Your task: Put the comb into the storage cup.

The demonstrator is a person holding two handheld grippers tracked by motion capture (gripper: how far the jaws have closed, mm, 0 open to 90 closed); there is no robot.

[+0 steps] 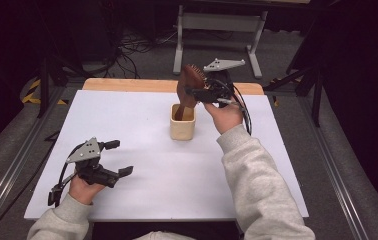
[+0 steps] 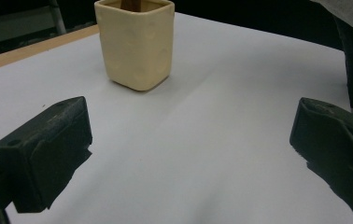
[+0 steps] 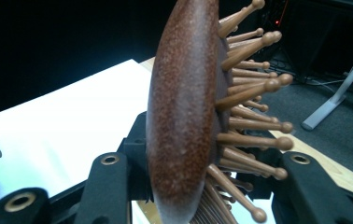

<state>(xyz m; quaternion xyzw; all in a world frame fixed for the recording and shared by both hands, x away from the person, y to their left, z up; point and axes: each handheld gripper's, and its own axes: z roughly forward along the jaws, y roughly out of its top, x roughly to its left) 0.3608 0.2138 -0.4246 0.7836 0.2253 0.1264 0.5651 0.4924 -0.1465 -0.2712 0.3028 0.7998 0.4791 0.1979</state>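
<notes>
- High view: the right tool (image 1: 200, 91) grasps a brown hairbrush (image 1: 189, 85), its handle inside the cream cup (image 1: 182, 127) on the white worktop (image 1: 167, 170).
- The left tool (image 1: 118, 158) rests released.
- Left gripper view: jaws wide apart, cup (image 2: 136, 44) ahead.
- Right gripper view: jaws clamp the hairbrush (image 3: 184, 112).

Brown wooden hairbrush (image 1: 189, 85) stands handle-down in cream cup (image 1: 182, 129).

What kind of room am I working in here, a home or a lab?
Likely a lab or recording studio: a white table on grey carpet, black curtains around it, loose cables on the floor, and a grey metal stand behind.
</notes>
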